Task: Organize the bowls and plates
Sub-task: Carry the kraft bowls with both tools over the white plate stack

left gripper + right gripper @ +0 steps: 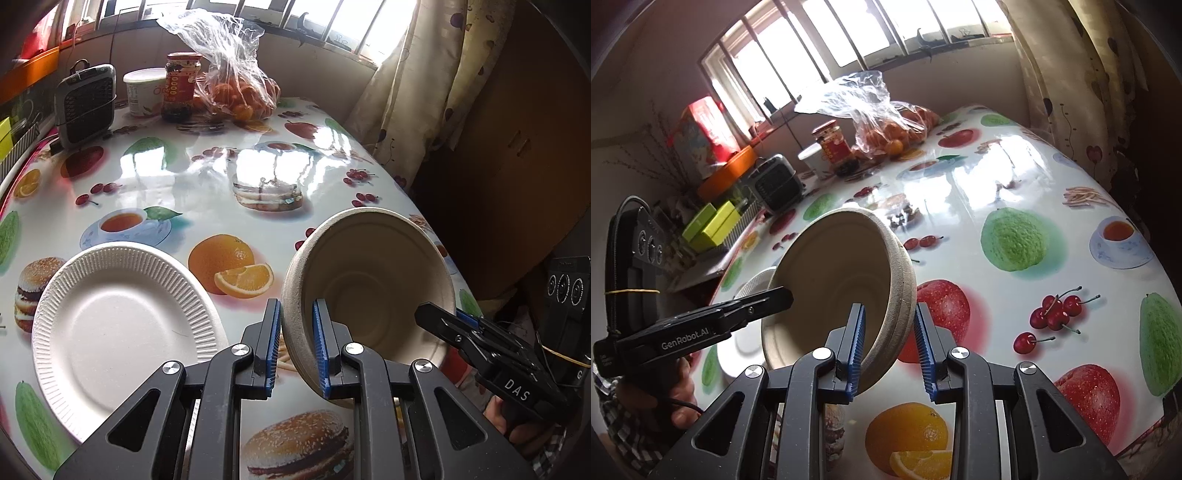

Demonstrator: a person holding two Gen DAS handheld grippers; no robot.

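Note:
A beige paper bowl (369,280) is held tilted above the table, its mouth toward me. My left gripper (297,341) is shut on the bowl's near rim. My right gripper (890,339) straddles the opposite rim of the bowl (842,280); its right pad stands a little off the wall, so it looks open. It also shows in the left wrist view (443,317) at the bowl's right rim. The left gripper shows in the right wrist view (783,295). A white fluted paper plate (122,332) lies flat on the table, left of the bowl.
The table has a glossy fruit-print cloth (221,177). At its far end stand a small grey heater (86,103), a white tub (144,90), a red-labelled jar (183,86) and a plastic bag of oranges (240,85). A curtain (424,85) hangs to the right.

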